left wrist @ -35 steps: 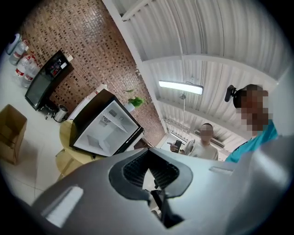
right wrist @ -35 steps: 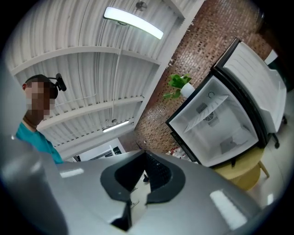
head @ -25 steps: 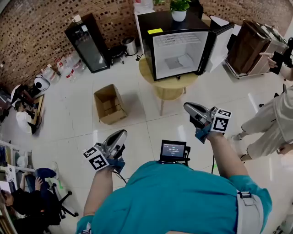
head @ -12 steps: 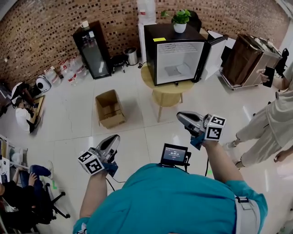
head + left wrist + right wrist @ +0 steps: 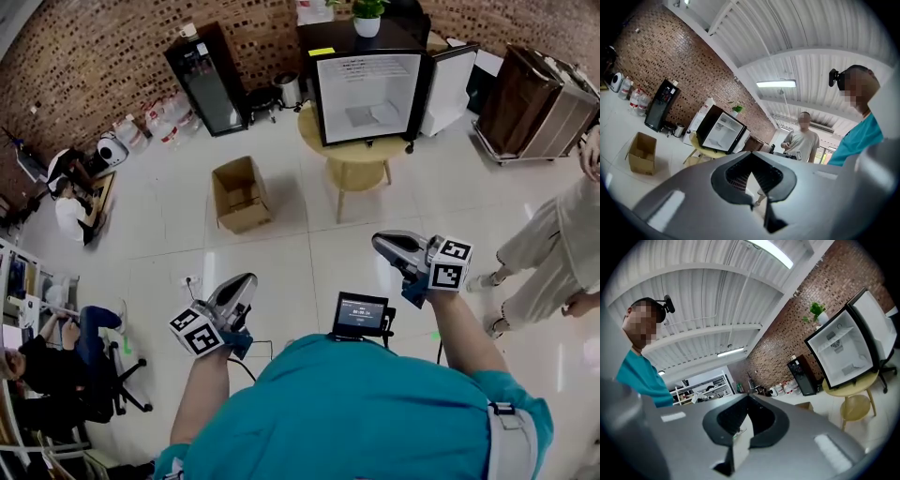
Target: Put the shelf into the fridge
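Fridge (image 5: 347, 36) stands open on a stool-table (image 5: 361, 167), well apart. Left gripper (image 5: 248, 278) and right gripper (image 5: 380, 241) are closed, empty. Judgement: pre-grasp stage; next, locate the shelf.

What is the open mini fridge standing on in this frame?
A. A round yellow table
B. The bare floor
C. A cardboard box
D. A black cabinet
A: in the head view the fridge, its door swung open, sits on the round yellow table, whose legs show beneath it. The cardboard box stands apart, to the left in the picture.
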Tool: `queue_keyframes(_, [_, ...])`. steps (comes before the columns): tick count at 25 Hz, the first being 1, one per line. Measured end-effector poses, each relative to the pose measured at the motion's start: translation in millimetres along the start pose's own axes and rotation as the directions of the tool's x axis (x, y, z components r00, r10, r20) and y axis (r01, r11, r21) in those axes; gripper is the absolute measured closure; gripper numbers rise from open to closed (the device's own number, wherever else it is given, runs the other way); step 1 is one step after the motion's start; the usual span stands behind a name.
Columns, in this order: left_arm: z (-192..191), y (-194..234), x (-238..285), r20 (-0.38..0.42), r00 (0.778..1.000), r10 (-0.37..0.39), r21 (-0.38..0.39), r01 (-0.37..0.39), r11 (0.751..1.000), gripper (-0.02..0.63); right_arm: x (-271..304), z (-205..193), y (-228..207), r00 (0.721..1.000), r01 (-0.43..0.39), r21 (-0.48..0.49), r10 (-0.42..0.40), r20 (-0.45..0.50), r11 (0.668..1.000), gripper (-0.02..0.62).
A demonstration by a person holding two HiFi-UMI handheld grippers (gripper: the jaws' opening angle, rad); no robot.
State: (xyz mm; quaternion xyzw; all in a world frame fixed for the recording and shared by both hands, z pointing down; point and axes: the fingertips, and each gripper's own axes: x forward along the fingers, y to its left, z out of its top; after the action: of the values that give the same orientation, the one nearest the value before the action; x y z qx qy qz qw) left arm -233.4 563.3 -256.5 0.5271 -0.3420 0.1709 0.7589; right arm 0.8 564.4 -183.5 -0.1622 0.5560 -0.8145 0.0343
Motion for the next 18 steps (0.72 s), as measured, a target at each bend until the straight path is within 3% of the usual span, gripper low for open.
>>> queue_keyframes(11, [34,5,-116,0.065,0.998,-0.024,0.065,0.019,0.998,0.604,72,-26,101,0.999,-0.015,-0.123,0.011,-0.036,0.992,0.594])
queue_keyframes(16, [45,22,-161,0.06,0.998,-0.023,0.143,0.015,0.99,0.604,120,-51,124,0.998,-0.012,-0.16,0.002,-0.063,0.987,0.595])
queue_keyframes(18, [50,26,-173,0.069,0.997,-0.022,0.14,0.012,0.99,0.604,134,-59,130,0.997,-0.011,-0.171,-0.003,-0.08,0.985,0.595])
